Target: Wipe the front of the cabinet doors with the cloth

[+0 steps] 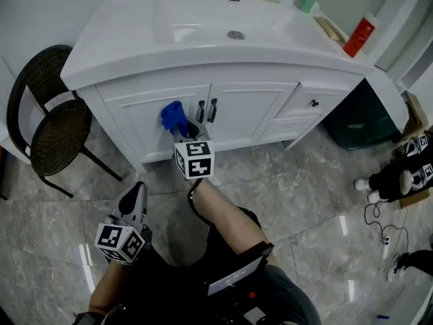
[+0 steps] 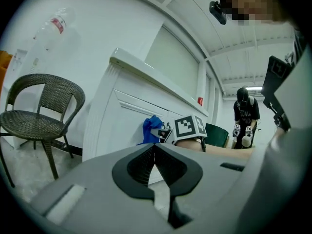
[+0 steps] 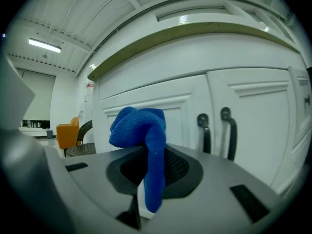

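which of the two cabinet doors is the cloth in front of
The left door, nearest the chair; the cloth sits left of both black handles.

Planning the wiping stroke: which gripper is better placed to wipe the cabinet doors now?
Right. The right gripper is shut on the blue cloth close to the cabinet doors; the left gripper hangs back, shut and empty.

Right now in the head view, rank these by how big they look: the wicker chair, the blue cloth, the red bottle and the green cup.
1. wicker chair, by far the largest.
2. blue cloth and red bottle look about alike; the bottle stands farther off, so I won't rank them.
3. green cup, the smallest.
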Demonstrator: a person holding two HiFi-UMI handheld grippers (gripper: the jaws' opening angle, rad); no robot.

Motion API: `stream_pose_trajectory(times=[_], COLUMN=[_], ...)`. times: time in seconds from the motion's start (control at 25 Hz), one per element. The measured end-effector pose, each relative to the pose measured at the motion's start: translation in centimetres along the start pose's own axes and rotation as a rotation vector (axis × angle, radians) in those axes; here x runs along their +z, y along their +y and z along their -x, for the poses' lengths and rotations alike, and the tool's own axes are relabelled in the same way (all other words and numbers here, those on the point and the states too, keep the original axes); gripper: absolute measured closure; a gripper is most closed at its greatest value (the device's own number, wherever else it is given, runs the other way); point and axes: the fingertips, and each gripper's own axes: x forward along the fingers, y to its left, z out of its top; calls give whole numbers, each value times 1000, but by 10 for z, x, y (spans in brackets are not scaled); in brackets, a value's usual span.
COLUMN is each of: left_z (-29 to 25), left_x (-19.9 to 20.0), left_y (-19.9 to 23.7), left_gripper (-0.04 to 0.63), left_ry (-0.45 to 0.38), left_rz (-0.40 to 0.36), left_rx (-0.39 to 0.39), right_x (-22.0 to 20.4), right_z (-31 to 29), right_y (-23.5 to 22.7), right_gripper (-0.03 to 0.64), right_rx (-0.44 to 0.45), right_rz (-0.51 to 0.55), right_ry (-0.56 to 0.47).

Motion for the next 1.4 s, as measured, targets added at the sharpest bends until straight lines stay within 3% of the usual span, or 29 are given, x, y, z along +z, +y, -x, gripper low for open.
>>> stream_pose_trajectory(times=[0.2,0.4,0.52,0.8,1.0,1.2,1.4], left_z=[-16,-18,-12,17,41,56,51], left_x=[-3,-4,-4,-7,-13,-14,-11], left_y=[-23,-35,-29,8,39,53,52], left_gripper=[592,592,592,592,592,592,592], left_ry=[9,13,14,11,21,25,22], left_rz=[-23,-30,-20,3,11,14,13], left_rx=[-59,-85,-67,27,109,161,156], right_x=[-3,-2,-3,-39,-69,-90,-99], right_z=[29,39,31,-16,-53,-76,-76], right_y=[-51,-58,-32,98,168,187,152], right_gripper=[568,568,568,568,568,568,568], right_rx=[-109,-127,-63,218,342,370,305], right_rz=[-47,-73,-87,-46,-40,-14,-12], right_ry=[0,-11,-24,11,36,42,42])
